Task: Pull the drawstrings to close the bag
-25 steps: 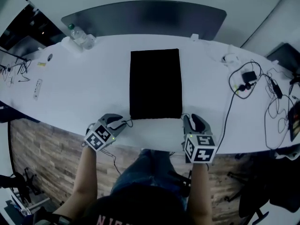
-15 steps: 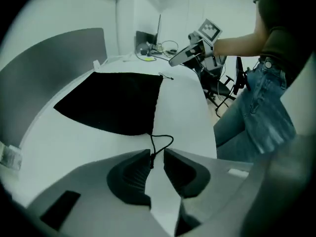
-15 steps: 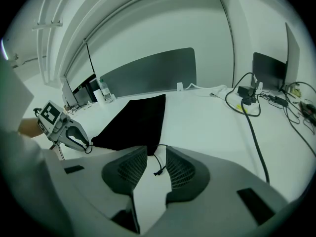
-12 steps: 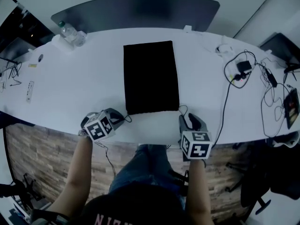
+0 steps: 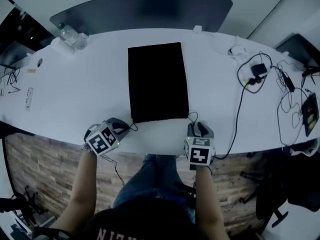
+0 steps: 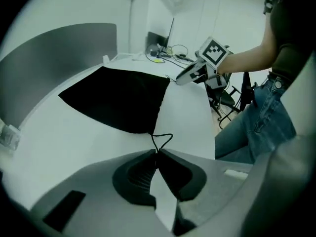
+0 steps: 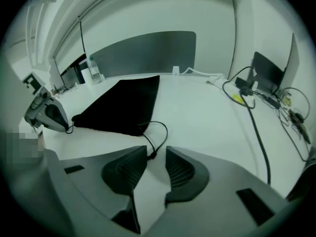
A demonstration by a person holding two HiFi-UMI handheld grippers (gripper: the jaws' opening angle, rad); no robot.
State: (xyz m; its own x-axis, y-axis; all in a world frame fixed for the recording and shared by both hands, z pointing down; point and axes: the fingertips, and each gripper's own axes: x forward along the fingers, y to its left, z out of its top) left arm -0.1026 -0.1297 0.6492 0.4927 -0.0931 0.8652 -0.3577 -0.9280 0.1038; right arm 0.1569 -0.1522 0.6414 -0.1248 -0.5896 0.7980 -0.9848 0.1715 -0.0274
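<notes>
A flat black drawstring bag (image 5: 157, 81) lies in the middle of the white table (image 5: 75, 84), mouth toward me. At its near-left corner my left gripper (image 5: 128, 128) has its jaws closing, and in the left gripper view the pads (image 6: 148, 169) pinch the thin black left drawstring (image 6: 163, 138). My right gripper (image 5: 196, 127) sits at the near-right corner. Its jaws are opening, and the knotted end of the right drawstring (image 7: 159, 132) lies loose between the pads (image 7: 180, 171), untouched. The bag (image 7: 123, 105) shows just beyond.
A water bottle (image 5: 67, 34) stands at the far left. Cables and a charger (image 5: 260, 71) sprawl over the right side. A grey partition (image 5: 145, 9) lines the table's far edge. The near table edge runs just under both grippers.
My left gripper's jaws went from wide open to closed on the left drawstring. The right gripper moved slightly inward toward the bag's near-right corner.
</notes>
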